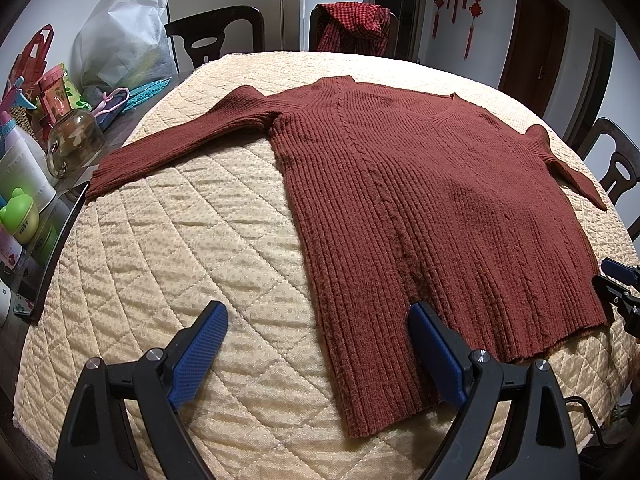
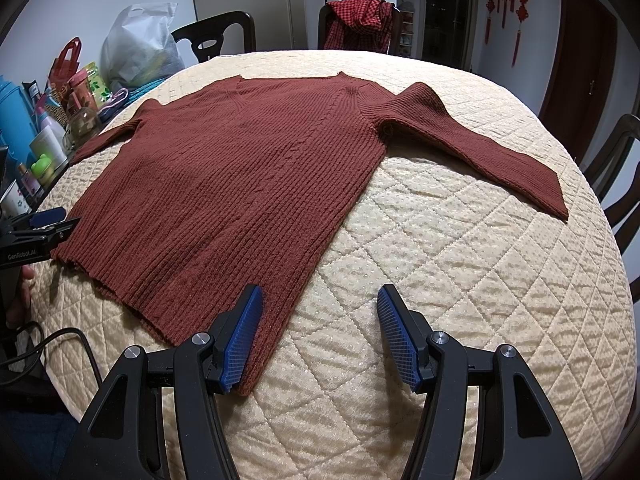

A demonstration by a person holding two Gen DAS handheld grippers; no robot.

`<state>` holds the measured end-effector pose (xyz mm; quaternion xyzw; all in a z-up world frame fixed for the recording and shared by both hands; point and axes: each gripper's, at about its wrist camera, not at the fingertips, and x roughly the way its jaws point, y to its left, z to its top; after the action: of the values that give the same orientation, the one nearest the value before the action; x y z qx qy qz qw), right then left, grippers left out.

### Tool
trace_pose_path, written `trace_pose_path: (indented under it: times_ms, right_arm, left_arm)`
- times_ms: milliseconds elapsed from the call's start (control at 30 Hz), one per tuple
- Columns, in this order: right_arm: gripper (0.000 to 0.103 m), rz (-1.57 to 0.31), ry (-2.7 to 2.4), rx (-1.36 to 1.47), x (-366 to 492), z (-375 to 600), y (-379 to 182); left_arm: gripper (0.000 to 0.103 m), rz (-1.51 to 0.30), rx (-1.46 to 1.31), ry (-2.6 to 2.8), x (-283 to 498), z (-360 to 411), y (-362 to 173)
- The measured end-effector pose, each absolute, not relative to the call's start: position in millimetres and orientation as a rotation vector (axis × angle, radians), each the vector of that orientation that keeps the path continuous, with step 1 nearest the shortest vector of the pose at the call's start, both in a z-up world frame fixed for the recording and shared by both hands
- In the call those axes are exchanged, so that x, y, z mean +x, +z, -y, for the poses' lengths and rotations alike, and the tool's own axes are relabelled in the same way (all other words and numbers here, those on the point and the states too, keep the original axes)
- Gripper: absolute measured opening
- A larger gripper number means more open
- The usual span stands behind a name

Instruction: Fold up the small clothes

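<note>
A rust-red ribbed sweater (image 1: 420,208) lies flat on the cream quilted table cover (image 1: 180,240), both sleeves spread out, hem toward me. It also shows in the right wrist view (image 2: 240,184). My left gripper (image 1: 318,312) is open over the sweater's left hem corner, one finger above the knit, one above the quilt. My right gripper (image 2: 320,296) is open over the right hem corner, its left finger above the knit. Each gripper shows at the edge of the other's view: the right one (image 1: 618,280), the left one (image 2: 48,220).
Bottles, a glass jar (image 1: 74,140), a white bag (image 1: 124,36) and gift bags crowd the table's left side. Dark chairs stand around it, one with a red checked garment (image 1: 356,24). A black cable (image 2: 68,340) trails at the near left.
</note>
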<state>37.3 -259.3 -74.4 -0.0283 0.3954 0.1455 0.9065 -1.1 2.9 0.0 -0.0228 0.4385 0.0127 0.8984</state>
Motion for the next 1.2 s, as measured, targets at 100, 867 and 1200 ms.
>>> trace_pose_path:
  times_ms: [100, 867, 1200]
  right_arm:
    - [0.06, -0.816, 0.301, -0.059, 37.1, 259.2, -74.5]
    - [0.06, -0.818, 0.301, -0.058, 38.6, 260.0, -74.8]
    - [0.06, -0.826, 0.295, -0.057, 40.4, 260.9, -73.8]
  left_arm:
    - [0.093, -0.907, -0.047, 0.026, -1.1, -2.9, 0.0]
    - [0.093, -0.907, -0.047, 0.026, -1.0, -2.7, 0.0]
    - [0.093, -0.908, -0.049, 0.028, -0.8, -2.9, 0.1]
